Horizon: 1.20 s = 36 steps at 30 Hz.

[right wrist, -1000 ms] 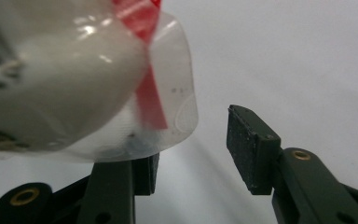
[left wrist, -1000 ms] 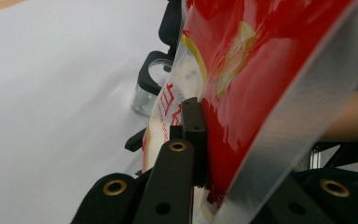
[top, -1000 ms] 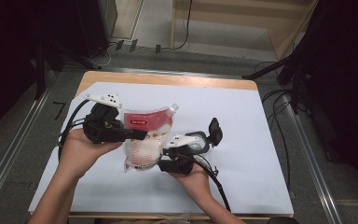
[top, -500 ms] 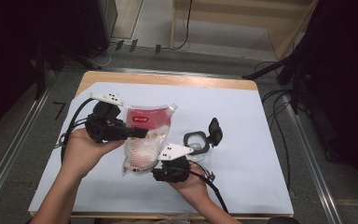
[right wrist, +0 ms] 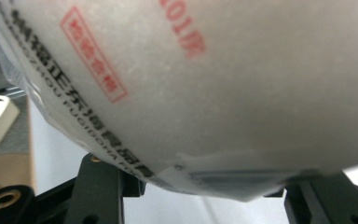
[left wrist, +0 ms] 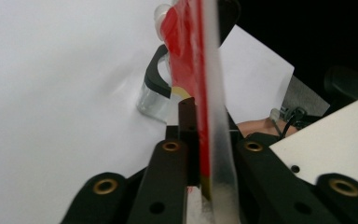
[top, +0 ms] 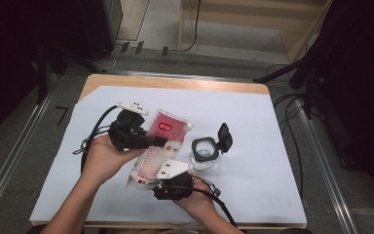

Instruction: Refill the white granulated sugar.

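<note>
One sealed plastic bag (top: 159,146) with a red top and white contents is held above the white sheet (top: 282,185) that covers the table, between the two grippers. In the left gripper view the bag's (left wrist: 200,84) flat upper part is seen edge-on, standing between the two black jaws, and it is clamped there: the left gripper (top: 159,141) is closed on the bag's red part from the left side of the high view. The bag's lower end, printed with red and black lettering, is seen close up in the right gripper view (right wrist: 205,84), where it bulges over the jaws, which stand apart on either side of it at the bottom of the picture. The right gripper (top: 163,181) is placed at the bag's lower end in the high view; its jaws have just been opening, the bag still lies between them, and no pressure of the pads on it can be made out.

Just to the right of the bag, a clear container (top: 203,153) with a black rim is seen on the sheet, its black flip lid (top: 224,137) standing open. A wooden table edge (top: 175,83) is visible beyond the sheet.
</note>
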Each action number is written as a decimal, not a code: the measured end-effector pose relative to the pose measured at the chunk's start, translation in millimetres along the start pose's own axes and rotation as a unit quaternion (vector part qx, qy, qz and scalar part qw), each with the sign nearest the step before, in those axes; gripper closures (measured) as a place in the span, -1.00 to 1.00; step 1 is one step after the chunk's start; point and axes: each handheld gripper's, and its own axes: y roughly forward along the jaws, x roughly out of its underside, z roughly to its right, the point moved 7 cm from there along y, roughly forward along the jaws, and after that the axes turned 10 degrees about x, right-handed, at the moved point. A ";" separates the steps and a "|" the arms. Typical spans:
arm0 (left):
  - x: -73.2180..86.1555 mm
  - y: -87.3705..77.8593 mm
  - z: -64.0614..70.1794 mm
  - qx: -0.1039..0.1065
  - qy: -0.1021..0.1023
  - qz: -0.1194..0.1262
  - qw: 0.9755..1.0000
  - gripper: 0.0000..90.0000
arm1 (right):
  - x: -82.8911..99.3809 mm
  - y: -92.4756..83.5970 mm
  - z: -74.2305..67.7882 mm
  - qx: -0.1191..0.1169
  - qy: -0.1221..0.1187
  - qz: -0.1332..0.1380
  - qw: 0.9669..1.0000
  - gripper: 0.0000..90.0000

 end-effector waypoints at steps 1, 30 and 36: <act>0.9 2.5 -0.2 0.001 0.002 -0.004 1.000 0.88 | 0.0 -0.1 -0.8 -0.005 0.002 -0.001 1.000 0.06; -9.6 43.7 -3.4 0.014 -0.060 -0.018 0.998 0.40 | -9.4 -7.2 -17.0 -0.048 0.072 0.008 0.996 0.13; -10.9 38.9 -1.9 0.021 -0.063 -0.008 0.998 0.39 | -8.2 -8.1 -12.2 -0.034 0.105 0.012 0.994 0.13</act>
